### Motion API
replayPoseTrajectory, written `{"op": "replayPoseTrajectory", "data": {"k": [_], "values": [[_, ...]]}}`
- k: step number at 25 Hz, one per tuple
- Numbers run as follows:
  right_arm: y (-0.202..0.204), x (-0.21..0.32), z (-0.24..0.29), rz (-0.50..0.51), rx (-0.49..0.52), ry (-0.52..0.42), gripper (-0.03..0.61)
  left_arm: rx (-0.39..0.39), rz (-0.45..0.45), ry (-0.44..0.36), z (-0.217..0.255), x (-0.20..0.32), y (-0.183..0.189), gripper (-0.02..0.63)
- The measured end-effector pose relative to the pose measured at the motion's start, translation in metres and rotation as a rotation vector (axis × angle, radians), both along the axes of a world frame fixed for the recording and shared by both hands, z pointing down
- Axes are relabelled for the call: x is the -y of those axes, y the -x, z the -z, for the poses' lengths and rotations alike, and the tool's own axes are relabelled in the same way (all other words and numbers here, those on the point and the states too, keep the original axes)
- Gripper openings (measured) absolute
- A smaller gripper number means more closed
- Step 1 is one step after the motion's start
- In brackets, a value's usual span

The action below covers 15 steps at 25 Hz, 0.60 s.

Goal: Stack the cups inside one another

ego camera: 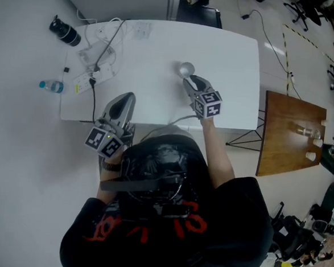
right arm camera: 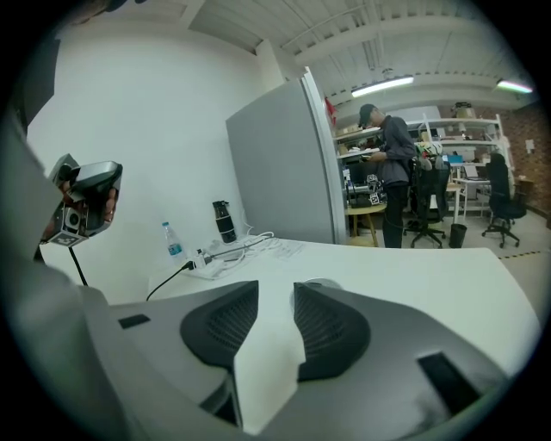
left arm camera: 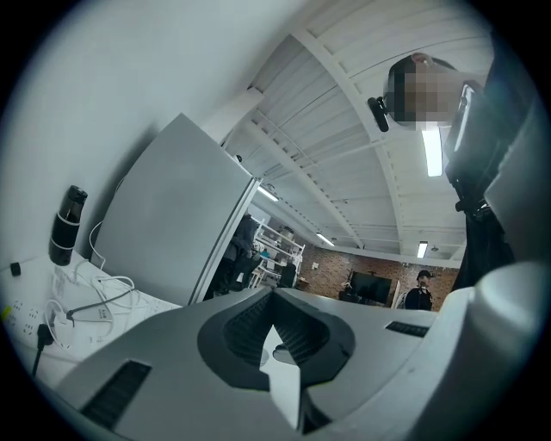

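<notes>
Hovering: right tongs [ego camera: 187,79] slightly apart, empty | cup [ego camera: 186,68] just beyond tips | left tongs [ego camera: 128,96] together

A power strip [ego camera: 91,76] with cables is laid on a white table [ego camera: 229,66]; a flask [ego camera: 64,30] and a water bottle [ego camera: 51,86] are seen by its left edge.

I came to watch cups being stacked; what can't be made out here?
- Cup: one or a nested stack? Too small in the head view; the right gripper hides most of it in its own view.
- Left gripper view: its body hides most of the table; no cup shows.
</notes>
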State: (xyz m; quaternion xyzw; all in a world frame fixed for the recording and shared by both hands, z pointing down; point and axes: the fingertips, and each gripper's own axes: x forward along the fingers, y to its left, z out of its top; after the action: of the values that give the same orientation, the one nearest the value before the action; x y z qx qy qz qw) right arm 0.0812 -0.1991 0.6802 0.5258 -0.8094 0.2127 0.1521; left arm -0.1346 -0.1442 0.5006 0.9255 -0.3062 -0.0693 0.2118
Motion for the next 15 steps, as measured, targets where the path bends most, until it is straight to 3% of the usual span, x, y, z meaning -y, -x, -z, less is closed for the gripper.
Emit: {"op": "replayPoseTrajectory", "data": {"k": [1,5,15], "values": [[0.003,-0.002,0.000,0.003,0.003,-0.002,0.136,0.000,0.004,0.001,-0.002,-0.003,0.001,-0.008],[0.004,-0.009,0.010,0.006,0.018,-0.025,0.016,-0.004,-0.006,-0.001,-0.004,-0.011,-0.006,-0.008],[0.012,-0.026,0.026,0.028,0.030,-0.063,0.006,0.000,-0.046,-0.017,0.002,-0.028,-0.017,-0.008]]}}
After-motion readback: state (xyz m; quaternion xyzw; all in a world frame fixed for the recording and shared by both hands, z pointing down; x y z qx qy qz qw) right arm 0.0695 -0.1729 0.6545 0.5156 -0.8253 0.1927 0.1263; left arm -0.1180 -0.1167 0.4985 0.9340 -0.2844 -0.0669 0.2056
